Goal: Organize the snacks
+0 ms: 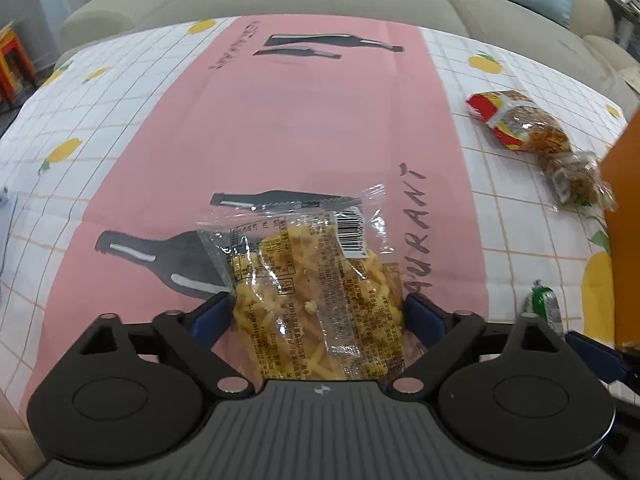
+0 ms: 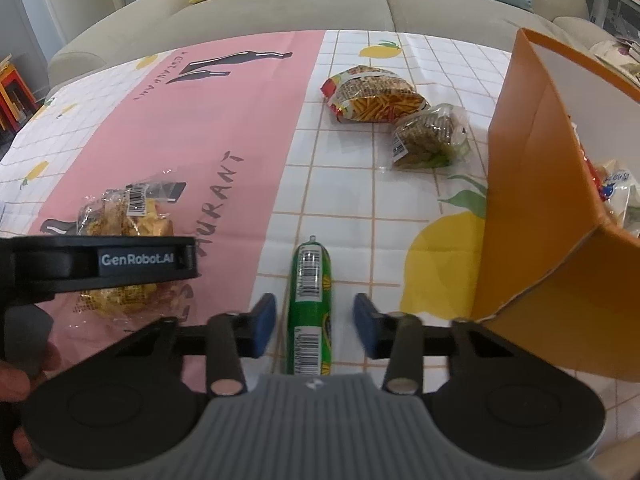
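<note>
Right tool (image 2: 314, 328): blue pads stand apart either side of the green sausage stick (image 2: 311, 304), clear gaps on both sides, nothing gripped yet. Stick lies flat on the table (image 2: 344, 200), lengthwise between the pads, just beside the orange box (image 2: 532, 216).

Left tool (image 1: 318, 312): pads sit at both flanks of the clear bag of yellow crisps (image 1: 316, 280); whether they actually press the film I cannot tell. Bag rests on the pink strip of the tablecloth (image 1: 240, 128).

Risks, as judgement:
- Stick is a smooth, glossy, round-sectioned cylinder; it may roll or squirt out of a narrow pinch unless caught at mid-length.
- Crisp bag is thin, crinkly film over brittle contents; a hard squeeze could crush the pieces, a light one could let the slick film slide.
- Box wall is thin orange card, open at the top, with a ragged near corner; a nudge from the right tool could shift or tip it.

Farther off: a red-and-yellow pack of thin sticks (image 2: 372, 98) and a clear pack of brownish snacks (image 2: 430, 136), both soft pouches, touching each other, well apart from the tools. Some packets (image 2: 616, 192) already lie inside the box. Sofa (image 2: 280, 4) beyond.
</note>
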